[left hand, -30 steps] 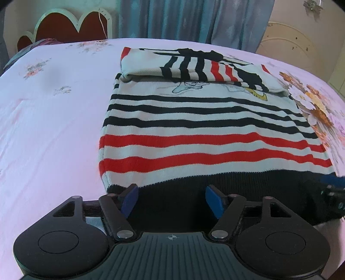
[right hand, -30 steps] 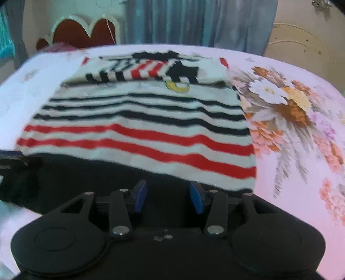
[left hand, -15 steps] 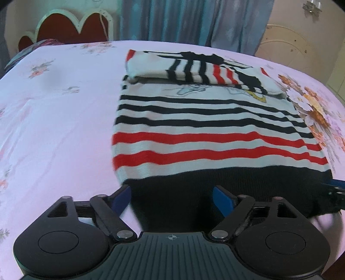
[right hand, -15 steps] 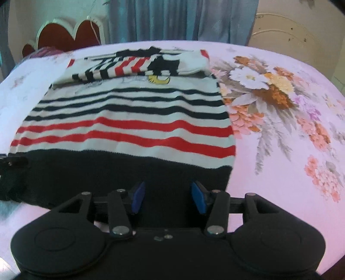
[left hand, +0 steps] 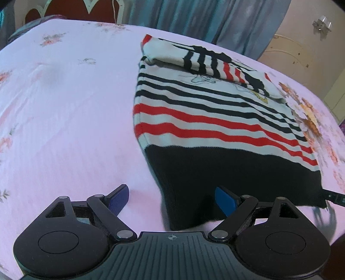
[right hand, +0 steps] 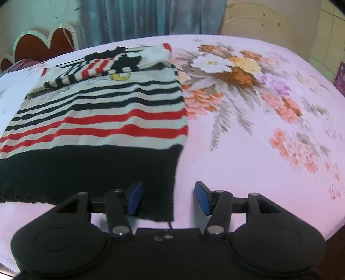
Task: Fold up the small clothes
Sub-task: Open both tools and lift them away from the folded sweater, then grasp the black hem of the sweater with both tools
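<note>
A small striped sweater (left hand: 211,120) lies flat on the pink bed sheet (left hand: 64,120), with red, black and white stripes, a black hem band (left hand: 232,170) nearest me and its sleeves folded across the top. My left gripper (left hand: 172,201) is open, its jaws straddling the hem's near left corner. In the right wrist view the sweater (right hand: 103,120) fills the left half. My right gripper (right hand: 168,198) is open, its jaws straddling the hem's near right corner (right hand: 159,204). Neither holds the cloth.
The sheet has a large orange and white flower print (right hand: 232,71) right of the sweater. A red scalloped headboard (right hand: 43,47) and blue curtains (left hand: 204,19) stand behind the bed. The bed's near edge runs just under both grippers.
Both grippers have opened wider and slid outward along the hem, the left one to the left corner and the right one to the right corner. The sweater lies as before.
</note>
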`<state>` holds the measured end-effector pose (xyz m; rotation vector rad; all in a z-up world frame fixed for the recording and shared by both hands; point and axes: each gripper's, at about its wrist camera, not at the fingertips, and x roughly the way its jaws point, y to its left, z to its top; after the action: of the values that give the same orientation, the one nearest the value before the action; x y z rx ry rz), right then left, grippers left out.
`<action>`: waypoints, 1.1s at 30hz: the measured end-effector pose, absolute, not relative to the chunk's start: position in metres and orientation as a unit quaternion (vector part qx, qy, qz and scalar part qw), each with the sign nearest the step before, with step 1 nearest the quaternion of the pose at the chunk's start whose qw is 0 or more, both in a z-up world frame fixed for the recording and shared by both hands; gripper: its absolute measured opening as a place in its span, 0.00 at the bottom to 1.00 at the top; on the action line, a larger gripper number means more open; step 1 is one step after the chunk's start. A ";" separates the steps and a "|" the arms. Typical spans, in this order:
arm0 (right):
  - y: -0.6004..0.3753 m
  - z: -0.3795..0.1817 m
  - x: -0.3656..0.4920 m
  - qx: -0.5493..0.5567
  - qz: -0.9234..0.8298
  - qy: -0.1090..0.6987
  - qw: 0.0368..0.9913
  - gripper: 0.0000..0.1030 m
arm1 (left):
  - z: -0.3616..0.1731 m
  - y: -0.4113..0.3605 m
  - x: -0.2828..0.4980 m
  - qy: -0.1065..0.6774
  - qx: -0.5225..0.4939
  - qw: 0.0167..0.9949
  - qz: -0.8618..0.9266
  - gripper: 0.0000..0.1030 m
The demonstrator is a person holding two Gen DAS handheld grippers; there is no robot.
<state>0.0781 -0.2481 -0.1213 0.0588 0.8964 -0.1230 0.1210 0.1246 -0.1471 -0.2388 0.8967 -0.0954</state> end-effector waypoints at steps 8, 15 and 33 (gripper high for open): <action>-0.255 -0.126 0.078 0.063 -0.055 0.444 0.892 0.46 | -0.149 0.112 0.128 0.437 -0.129 0.887 -0.077 0.63; -0.255 -0.128 0.086 0.092 -0.025 0.461 0.882 0.16 | -0.150 0.113 0.144 0.452 -0.137 0.876 -0.098 0.19; -0.255 -0.060 0.116 0.098 0.039 0.386 0.916 0.10 | -0.072 0.117 0.172 0.356 -0.133 0.917 -0.120 0.11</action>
<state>0.1157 -0.2553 -0.0600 0.2009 0.7951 0.0793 0.1722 0.1174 -0.0724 -0.2739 0.7317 -0.2472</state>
